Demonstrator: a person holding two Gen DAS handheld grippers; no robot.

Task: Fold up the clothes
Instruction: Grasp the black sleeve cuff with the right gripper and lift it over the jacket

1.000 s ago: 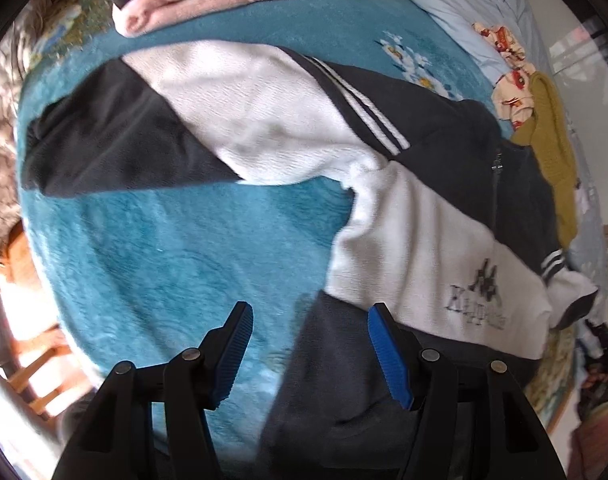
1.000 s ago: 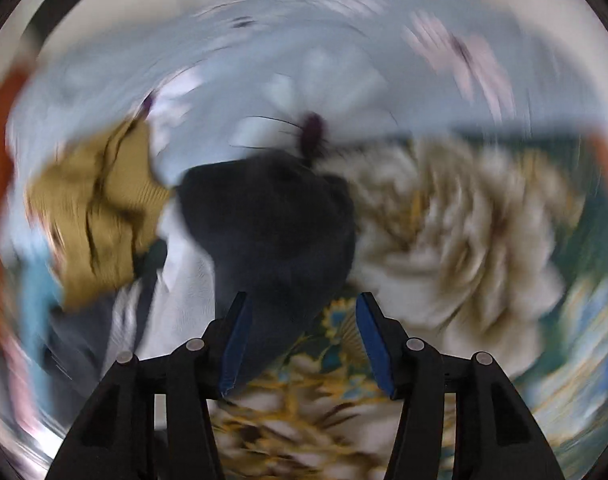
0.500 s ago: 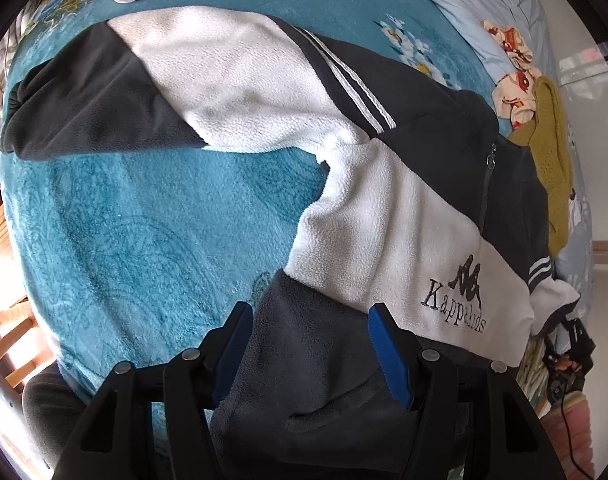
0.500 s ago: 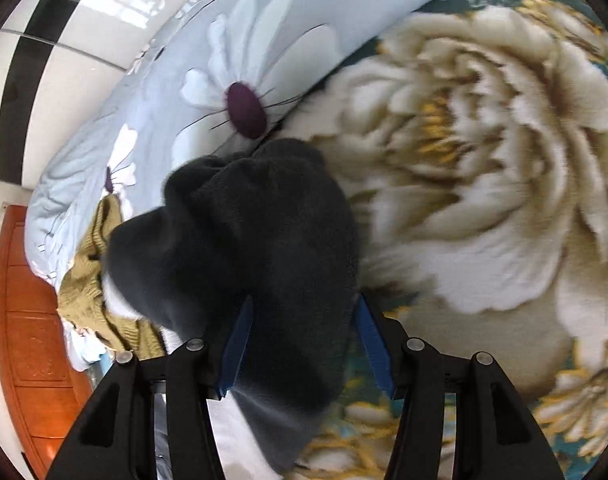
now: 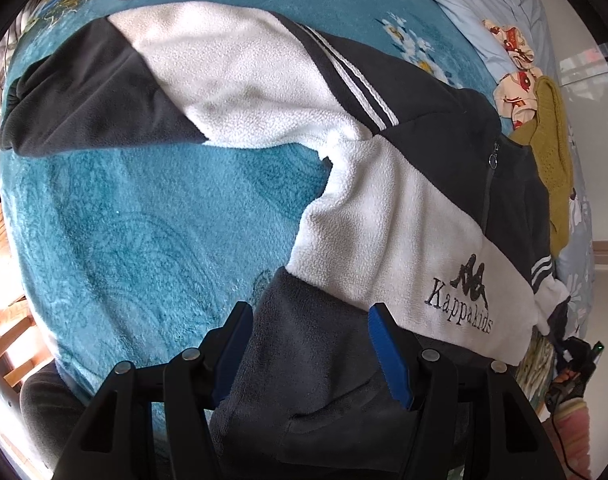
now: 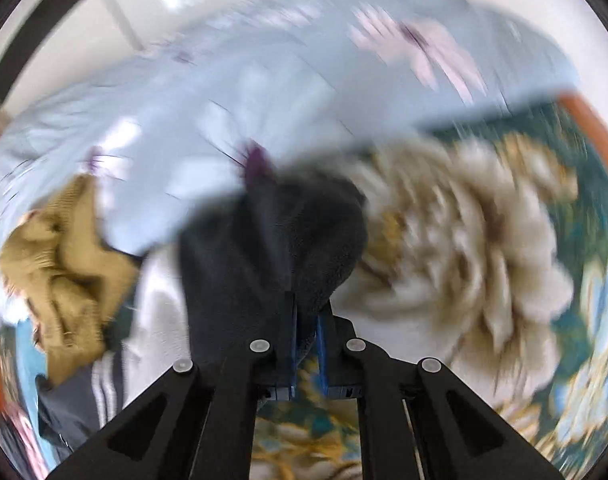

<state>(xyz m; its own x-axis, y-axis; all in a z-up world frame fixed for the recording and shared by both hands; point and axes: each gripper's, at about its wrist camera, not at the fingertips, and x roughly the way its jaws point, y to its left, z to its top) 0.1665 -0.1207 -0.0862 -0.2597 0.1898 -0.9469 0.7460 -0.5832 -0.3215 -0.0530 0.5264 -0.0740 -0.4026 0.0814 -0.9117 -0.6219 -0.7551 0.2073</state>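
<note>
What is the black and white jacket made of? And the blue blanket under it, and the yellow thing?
The jacket looks like fleece: a matte, nubbly pile on its white panels, with a stitched logo. The blue blanket seems to be plush: short, soft fibres with a slight sheen and swirls pressed in. The yellow garment looks knitted, since small regular stitches show. The fibres themselves cannot be told.

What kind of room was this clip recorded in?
Most likely a bedroom: a fleece jacket lies spread on a teal blanket, beside a pale floral duvet and other clothes.
</note>
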